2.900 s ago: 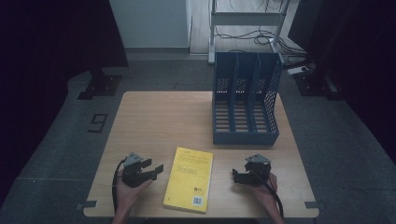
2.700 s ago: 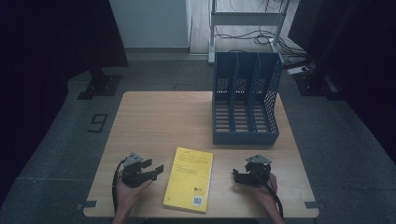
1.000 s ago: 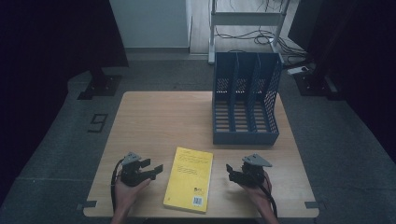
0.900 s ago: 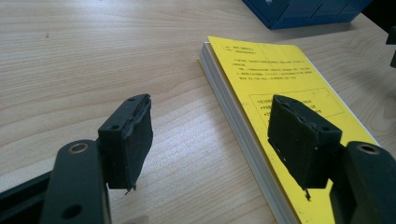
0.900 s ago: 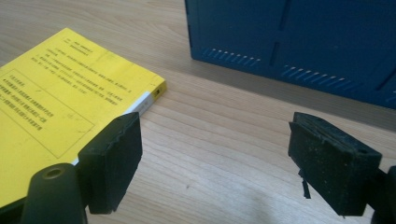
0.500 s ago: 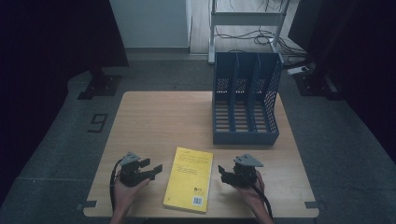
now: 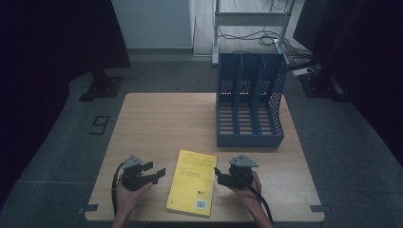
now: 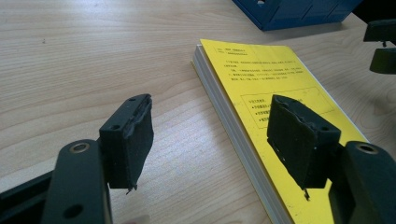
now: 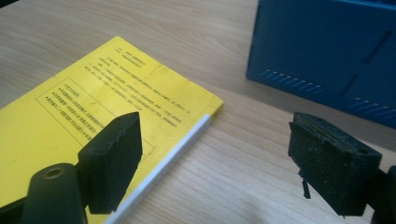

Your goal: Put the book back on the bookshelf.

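Observation:
A yellow paperback book lies flat near the table's front edge, between the two hands. My left gripper rests left of it, open and pointing at its left edge. In the left gripper view the open gripper straddles that edge of the book: one pad over the cover, the other over bare wood. My right gripper is open at the book's right edge. In the right gripper view the gripper has one pad over the book and the other over the table. Neither holds anything.
A blue three-slot file holder stands at the table's back right, open side facing the person; its base is close ahead of the right gripper. The wooden table is bare at the back left. Shelving legs and cables lie beyond.
The right hand has carried its gripper left, from well clear of the book to the book's right edge. The left gripper and the book have stayed put.

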Tool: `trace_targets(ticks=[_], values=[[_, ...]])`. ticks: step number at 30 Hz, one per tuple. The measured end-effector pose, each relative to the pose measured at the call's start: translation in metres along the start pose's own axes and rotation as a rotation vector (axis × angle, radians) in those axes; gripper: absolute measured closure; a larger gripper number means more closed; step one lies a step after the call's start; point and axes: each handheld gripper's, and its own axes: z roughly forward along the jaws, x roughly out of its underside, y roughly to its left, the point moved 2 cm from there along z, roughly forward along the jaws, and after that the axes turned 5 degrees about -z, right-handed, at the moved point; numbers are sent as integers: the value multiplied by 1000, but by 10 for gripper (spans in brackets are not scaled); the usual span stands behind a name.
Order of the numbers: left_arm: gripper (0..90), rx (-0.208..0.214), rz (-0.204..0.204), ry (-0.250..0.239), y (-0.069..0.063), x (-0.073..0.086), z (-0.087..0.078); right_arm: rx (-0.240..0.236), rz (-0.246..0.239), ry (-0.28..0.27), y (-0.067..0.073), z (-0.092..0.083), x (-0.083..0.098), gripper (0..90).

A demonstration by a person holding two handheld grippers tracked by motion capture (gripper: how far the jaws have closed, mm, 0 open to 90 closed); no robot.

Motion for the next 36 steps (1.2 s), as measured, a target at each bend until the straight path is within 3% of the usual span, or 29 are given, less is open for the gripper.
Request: trace_targets(ticks=[7,14,27,36], values=[[311,2,-8,2,1,1,1,-18,-11,31,12,18,-1,173],[309,9,3,11,-1,1,4,-36,2,32,20,24,-1,176],[307,16,2,14,-5,1,6,-66,-18,105,38,38,15,168],[306,23,-4,20,-10,1,9,-99,32,115,37,39,18,173]])
